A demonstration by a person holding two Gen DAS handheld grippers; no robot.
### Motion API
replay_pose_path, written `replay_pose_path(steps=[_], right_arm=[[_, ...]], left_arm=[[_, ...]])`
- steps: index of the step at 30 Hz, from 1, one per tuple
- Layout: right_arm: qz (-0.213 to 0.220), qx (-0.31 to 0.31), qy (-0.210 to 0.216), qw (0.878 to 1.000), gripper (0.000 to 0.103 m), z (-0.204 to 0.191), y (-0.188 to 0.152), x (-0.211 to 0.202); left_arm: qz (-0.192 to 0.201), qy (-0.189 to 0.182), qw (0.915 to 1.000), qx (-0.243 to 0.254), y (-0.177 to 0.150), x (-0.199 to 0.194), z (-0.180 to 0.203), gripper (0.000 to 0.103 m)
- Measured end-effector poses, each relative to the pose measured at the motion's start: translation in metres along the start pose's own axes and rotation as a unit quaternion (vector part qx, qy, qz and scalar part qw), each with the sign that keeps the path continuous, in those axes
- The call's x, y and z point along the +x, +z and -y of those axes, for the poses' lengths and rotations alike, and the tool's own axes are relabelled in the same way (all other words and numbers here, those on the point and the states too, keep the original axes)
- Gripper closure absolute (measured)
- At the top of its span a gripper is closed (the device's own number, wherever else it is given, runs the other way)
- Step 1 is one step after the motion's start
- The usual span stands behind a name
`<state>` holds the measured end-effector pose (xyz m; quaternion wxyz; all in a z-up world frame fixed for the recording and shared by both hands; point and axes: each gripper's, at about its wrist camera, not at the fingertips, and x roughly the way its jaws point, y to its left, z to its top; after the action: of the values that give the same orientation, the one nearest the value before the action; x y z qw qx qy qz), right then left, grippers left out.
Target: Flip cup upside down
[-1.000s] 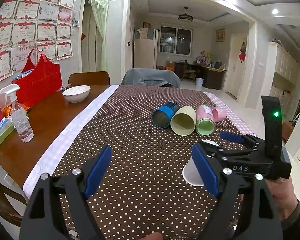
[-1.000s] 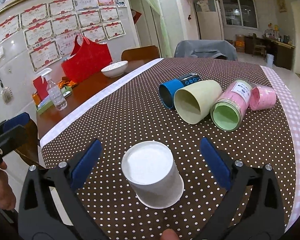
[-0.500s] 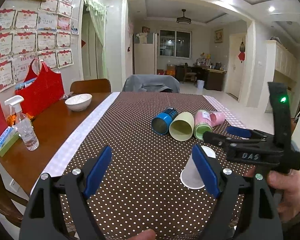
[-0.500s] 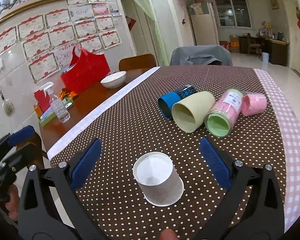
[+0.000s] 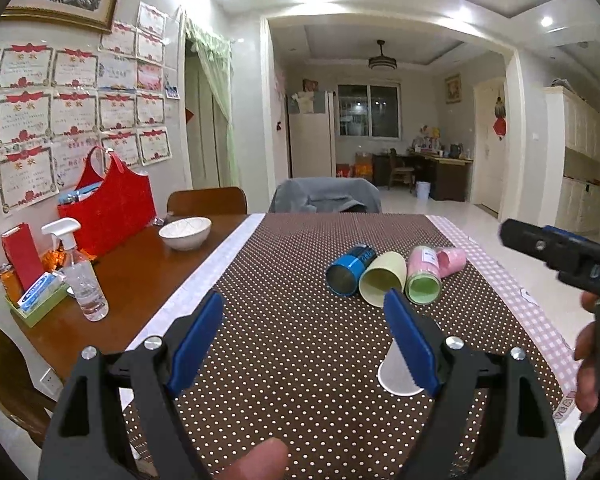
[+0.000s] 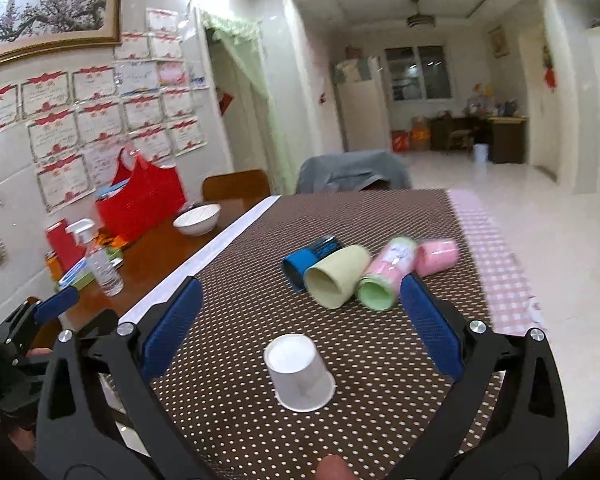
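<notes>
A white paper cup (image 6: 299, 372) stands upside down, mouth on the brown dotted tablecloth (image 6: 260, 300). My right gripper (image 6: 300, 328) is open and empty, raised above and behind the cup, apart from it. In the left wrist view the cup (image 5: 396, 372) is partly hidden behind my right-hand finger pad (image 5: 408, 344). My left gripper (image 5: 304, 340) is open and empty, above the cloth to the cup's left. The right gripper's body (image 5: 560, 256) shows at the right edge of that view.
Beyond the cup lie a blue cup (image 6: 308, 260), a cream cup (image 6: 336, 276), a pink-and-green jar (image 6: 384, 276) and a pink cup (image 6: 436, 256), on their sides. On the bare wood to the left are a white bowl (image 6: 198, 218), a spray bottle (image 6: 100, 260) and a red bag (image 6: 140, 196).
Both grippers have risen and pulled back from the table. The right gripper has moved away from the upside-down cup, which now looks smaller. The cup has stayed in place.
</notes>
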<state>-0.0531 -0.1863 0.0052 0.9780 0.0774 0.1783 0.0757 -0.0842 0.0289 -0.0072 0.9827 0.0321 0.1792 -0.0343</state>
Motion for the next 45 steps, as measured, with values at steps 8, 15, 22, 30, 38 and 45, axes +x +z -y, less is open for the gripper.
replay_pose_path(steps=[8,15,22,30,38,45], right_arm=[[0.032,-0.016,-0.051,0.998,0.006,-0.007,-0.006,-0.032],[0.05,-0.017,-0.059,0.997,0.006,-0.018,-0.009,-0.039],[0.046,-0.024,-0.057,0.997,0.006,-0.024,-0.013,-0.037],[0.047,-0.021,-0.061,0.997,0.006,-0.023,-0.013,-0.039],[0.042,-0.021,-0.057,0.997,0.006,-0.022,-0.015,-0.037],[0.039,-0.022,-0.054,0.998,0.006,-0.023,-0.015,-0.036]], left_arm=[[0.015,-0.004,0.9998,-0.012,0.003,-0.01,-0.003,0.022],[0.029,-0.003,0.9994,-0.018,0.005,-0.019,-0.001,0.022],[0.035,-0.003,0.9992,-0.018,0.006,-0.025,0.001,0.022],[0.038,-0.002,0.9991,-0.02,0.007,-0.028,0.001,0.022],[0.041,0.001,0.9988,-0.026,0.009,-0.029,-0.003,0.021],[0.04,0.0,0.9989,-0.025,0.009,-0.03,-0.003,0.021]])
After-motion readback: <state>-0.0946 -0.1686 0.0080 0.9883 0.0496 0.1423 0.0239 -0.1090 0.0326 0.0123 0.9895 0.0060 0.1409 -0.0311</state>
